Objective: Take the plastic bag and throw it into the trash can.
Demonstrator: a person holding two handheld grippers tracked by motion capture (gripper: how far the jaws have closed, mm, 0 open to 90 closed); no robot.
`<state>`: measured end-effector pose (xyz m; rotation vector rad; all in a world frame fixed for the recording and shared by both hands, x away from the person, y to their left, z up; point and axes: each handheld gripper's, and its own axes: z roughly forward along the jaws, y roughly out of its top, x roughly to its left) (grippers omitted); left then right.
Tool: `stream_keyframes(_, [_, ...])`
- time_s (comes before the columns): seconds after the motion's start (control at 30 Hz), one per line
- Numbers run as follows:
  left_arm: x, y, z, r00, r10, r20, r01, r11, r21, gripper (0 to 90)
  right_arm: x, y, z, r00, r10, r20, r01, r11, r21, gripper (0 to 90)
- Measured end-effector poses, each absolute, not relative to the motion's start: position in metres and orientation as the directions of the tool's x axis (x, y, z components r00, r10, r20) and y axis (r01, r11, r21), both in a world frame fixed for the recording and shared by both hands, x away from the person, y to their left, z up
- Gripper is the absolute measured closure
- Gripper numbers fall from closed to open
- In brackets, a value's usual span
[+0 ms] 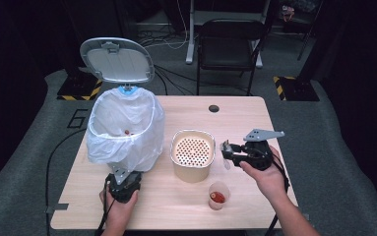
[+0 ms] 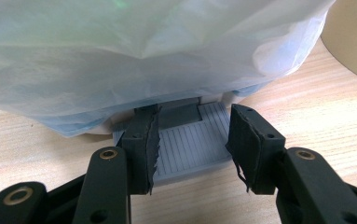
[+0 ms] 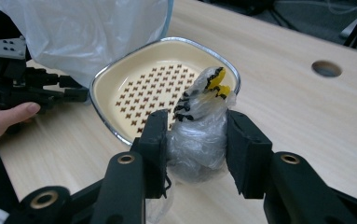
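The right gripper point(image 3: 197, 149) has its jaws clamped on a crumpled wrapper point(image 3: 199, 135) above the desk point(image 1: 284, 123), beside the strainer point(image 1: 192, 152). The left gripper point(image 2: 195, 140) clamps the bin's pedal point(image 2: 188, 149). If that slips, the lid point(image 1: 117, 60) may drop; the slick wrapper could slide free before reaching the bin point(image 1: 124, 130).

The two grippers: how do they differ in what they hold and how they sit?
The left gripper sits low by the bin's base, jaws astride its grey pedal; the right gripper hangs above the table, clamping a crumpled clear wrapper. Both have black jaws.
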<state>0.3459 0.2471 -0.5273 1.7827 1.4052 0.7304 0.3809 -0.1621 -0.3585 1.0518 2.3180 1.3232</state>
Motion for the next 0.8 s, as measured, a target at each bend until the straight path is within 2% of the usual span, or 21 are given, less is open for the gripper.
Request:
stream_keyframes(0.07, [0.346, 0.247, -0.527, 0.239, 0.971, -0.009, 0.550, -0.128, 0.825, 53.0, 0.383, -0.161, -0.353, -0.710, 0.699, 0.087, 0.454, 0.361, 0.815, 61.9])
stream_keyframes(0.13, [0.346, 0.247, -0.527, 0.238, 0.971, -0.009, 0.551, -0.128, 0.825, 52.9, 0.384, -0.161, -0.346, -0.713, 0.693, 0.104, 0.452, 0.341, 0.825, 62.0])
stream_keyframes(0.57, [0.346, 0.247, -0.527, 0.238, 0.971, -0.009, 0.550, -0.127, 0.825, 52.9, 0.388, -0.145, -0.278, -0.775, 0.629, 0.054, 0.374, 0.389, 0.842, 62.4])
stream_keyframes(0.63, [0.346, 0.247, -0.527, 0.238, 0.971, -0.009, 0.551, -0.127, 0.825, 52.9, 0.391, -0.141, -0.273, -0.787, 0.613, 0.074, 0.372, 0.376, 0.849, 62.4])
stream_keyframes(0.7, [0.346, 0.247, -0.527, 0.238, 0.971, -0.010, 0.550, -0.127, 0.825, 53.0, 0.392, -0.133, -0.267, -0.792, 0.610, -0.005, 0.346, 0.456, 0.820, 62.3])
stream_keyframes(0.8, [0.346, 0.247, -0.527, 0.237, 0.971, -0.010, 0.551, -0.126, 0.825, 53.0, 0.394, -0.129, -0.252, -0.807, 0.590, 0.019, 0.323, 0.415, 0.850, 62.5])
